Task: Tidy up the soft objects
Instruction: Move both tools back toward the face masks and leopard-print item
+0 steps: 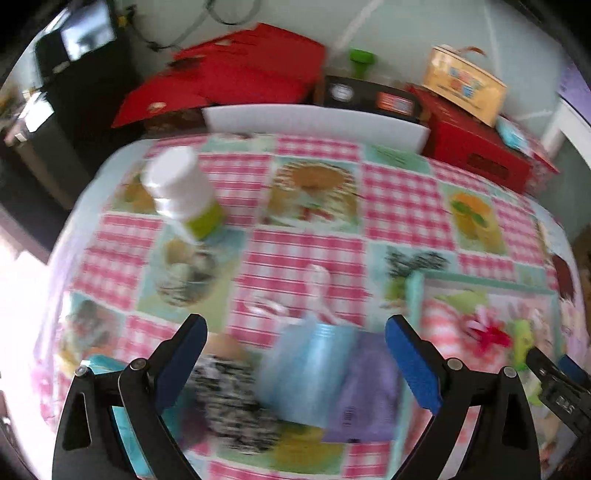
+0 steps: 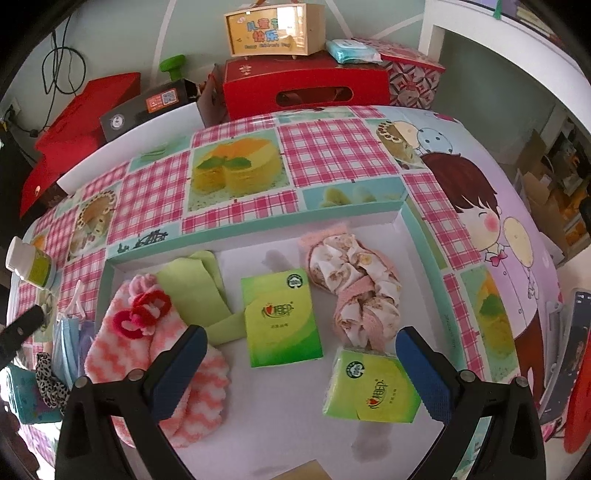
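Observation:
In the blurred left wrist view my left gripper [image 1: 295, 362] is open above a blue face mask [image 1: 306, 373], a purple cloth [image 1: 369, 391] and a black-and-white leopard scrunchie [image 1: 229, 398] on the table. In the right wrist view my right gripper [image 2: 299, 373] is open and empty over a shallow white tray [image 2: 266, 236]. The tray holds pink-and-white fuzzy socks [image 2: 147, 354], a red hair tie [image 2: 144, 306], a green cloth [image 2: 199, 288], two green tissue packs [image 2: 280, 317] [image 2: 373, 384] and a pink floral scrunchie bundle [image 2: 354, 288].
A white bottle with a green label [image 1: 181, 192] stands on the patterned tablecloth at far left. Red boxes [image 2: 306, 88], a black box [image 2: 140, 107] and a wooden box [image 2: 273, 29] line the table's far edge. The tray also shows at right [image 1: 417, 295] in the left wrist view.

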Demonstrator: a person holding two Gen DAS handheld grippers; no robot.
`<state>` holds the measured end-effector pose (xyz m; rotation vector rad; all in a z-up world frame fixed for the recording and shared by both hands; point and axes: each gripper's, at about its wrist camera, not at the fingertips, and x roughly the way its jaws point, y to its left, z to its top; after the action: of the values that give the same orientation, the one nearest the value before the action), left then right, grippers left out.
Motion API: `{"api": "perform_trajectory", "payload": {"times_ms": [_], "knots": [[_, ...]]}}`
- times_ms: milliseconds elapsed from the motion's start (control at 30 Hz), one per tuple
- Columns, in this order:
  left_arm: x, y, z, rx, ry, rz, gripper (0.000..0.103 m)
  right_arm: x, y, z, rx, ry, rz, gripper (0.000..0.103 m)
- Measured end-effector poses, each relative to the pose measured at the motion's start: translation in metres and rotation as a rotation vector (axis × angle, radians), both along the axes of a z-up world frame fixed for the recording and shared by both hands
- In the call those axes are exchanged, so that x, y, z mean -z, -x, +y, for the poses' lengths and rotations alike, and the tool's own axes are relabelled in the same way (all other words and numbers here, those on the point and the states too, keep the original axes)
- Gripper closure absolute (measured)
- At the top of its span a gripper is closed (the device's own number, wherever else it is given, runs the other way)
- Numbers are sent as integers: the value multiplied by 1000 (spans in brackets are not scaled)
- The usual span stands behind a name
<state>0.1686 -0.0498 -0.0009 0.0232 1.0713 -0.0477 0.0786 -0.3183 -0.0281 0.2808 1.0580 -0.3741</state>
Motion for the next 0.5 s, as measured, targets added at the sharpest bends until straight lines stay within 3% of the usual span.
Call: {"api": "perform_trajectory", "payload": {"times_ms": [300,500], "knots": [[-2,-7,59,-145,20,2,6,-4,-6,27,-61,16,-9,0],[-2,-5,89,-223,26,6,6,-8,-11,51,-129,-38,-38,0]]}}
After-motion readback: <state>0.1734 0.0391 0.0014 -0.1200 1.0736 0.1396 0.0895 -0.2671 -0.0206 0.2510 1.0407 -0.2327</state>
